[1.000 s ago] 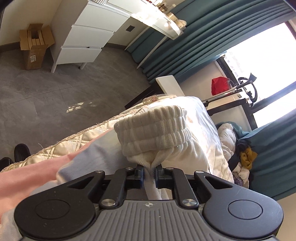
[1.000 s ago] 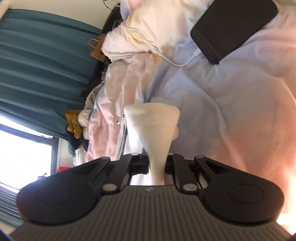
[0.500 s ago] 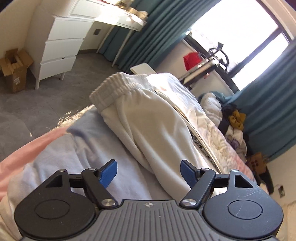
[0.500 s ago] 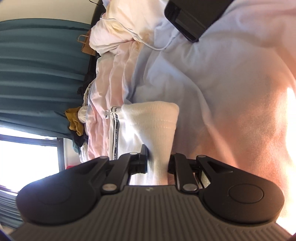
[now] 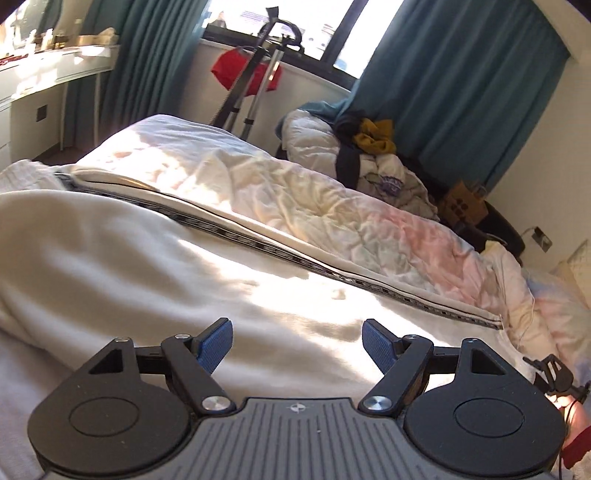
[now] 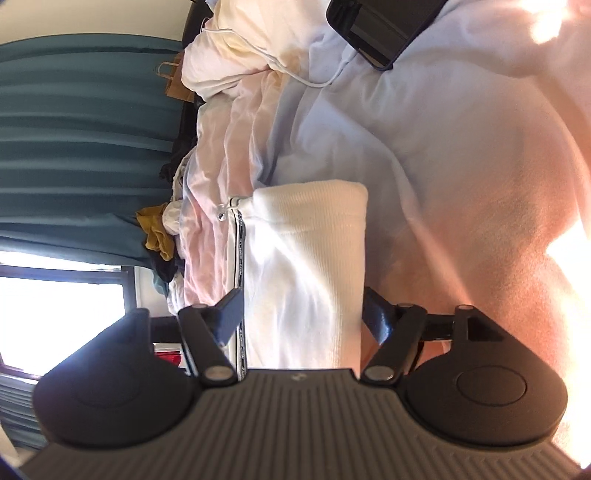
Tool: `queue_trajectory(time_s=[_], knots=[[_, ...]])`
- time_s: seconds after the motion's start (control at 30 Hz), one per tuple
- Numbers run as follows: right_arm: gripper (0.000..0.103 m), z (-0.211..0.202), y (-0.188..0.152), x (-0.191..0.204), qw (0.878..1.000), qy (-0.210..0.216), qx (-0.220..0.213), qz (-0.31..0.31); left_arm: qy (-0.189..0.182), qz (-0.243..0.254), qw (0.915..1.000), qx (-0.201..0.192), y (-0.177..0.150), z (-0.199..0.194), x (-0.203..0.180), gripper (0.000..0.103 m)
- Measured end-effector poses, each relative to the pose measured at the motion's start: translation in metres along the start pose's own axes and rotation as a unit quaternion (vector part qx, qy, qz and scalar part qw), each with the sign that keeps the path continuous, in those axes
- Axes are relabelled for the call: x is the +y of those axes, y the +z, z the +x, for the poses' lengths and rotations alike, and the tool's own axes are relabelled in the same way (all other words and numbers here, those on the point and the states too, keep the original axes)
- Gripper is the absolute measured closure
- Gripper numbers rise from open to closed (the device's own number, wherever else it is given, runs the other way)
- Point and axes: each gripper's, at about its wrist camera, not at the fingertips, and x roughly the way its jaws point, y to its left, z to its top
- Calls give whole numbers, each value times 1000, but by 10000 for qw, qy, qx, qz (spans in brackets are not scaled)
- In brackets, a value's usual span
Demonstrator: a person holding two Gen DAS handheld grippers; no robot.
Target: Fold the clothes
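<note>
A white garment point(image 5: 155, 258) with a black-and-white striped side seam lies flat along the bed, its ribbed waistband at the far left. My left gripper point(image 5: 297, 341) is open and empty just above the cloth. In the right wrist view the same garment's ribbed cuff end point(image 6: 314, 214) lies on the sheet. My right gripper point(image 6: 303, 314) is open, its fingers either side of the cloth without clamping it.
A crumpled pastel duvet point(image 5: 351, 214) lies beside the garment. A pile of clothes point(image 5: 369, 147) sits by the teal curtains. A black tablet point(image 6: 384, 33) and a white cable point(image 6: 295, 74) lie on the bed. A white desk point(image 5: 44, 70) stands at the left.
Both grippers have opened and let go of the white garment, which now lies flat on the bed. The left gripper has swung round to face the window.
</note>
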Motion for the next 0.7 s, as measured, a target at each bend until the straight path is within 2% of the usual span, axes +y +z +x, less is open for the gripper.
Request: queue_trajectory(time_s=[0.1, 0.23, 0.3, 0.37, 0.53, 0.6, 0.7], knots=[[27, 11, 0, -4, 9998, -35, 206, -6, -55, 305, 9994, 162, -2, 38, -26, 24], [27, 23, -1, 0, 9984, -160, 295, -460, 324, 848, 9959, 15, -9, 91, -42, 24], [27, 28, -3, 7, 9966, -190, 243, -763, 483, 854, 9951, 89, -10, 112, -39, 24], [27, 34, -3, 11, 9953, -44, 219, -944, 535, 812, 9951, 182, -12, 127, -33, 24], [27, 45, -4, 22, 9934, 461, 108, -1047, 630, 813, 9946, 110, -18, 137, -27, 24], [27, 48, -8, 30, 9914, 480, -5, -1213, 618, 769, 9951, 31, -20, 138, -27, 24], [31, 61, -9, 28, 9904, 212, 123, -1363, 610, 825, 9947, 18, -21, 143, -29, 23]])
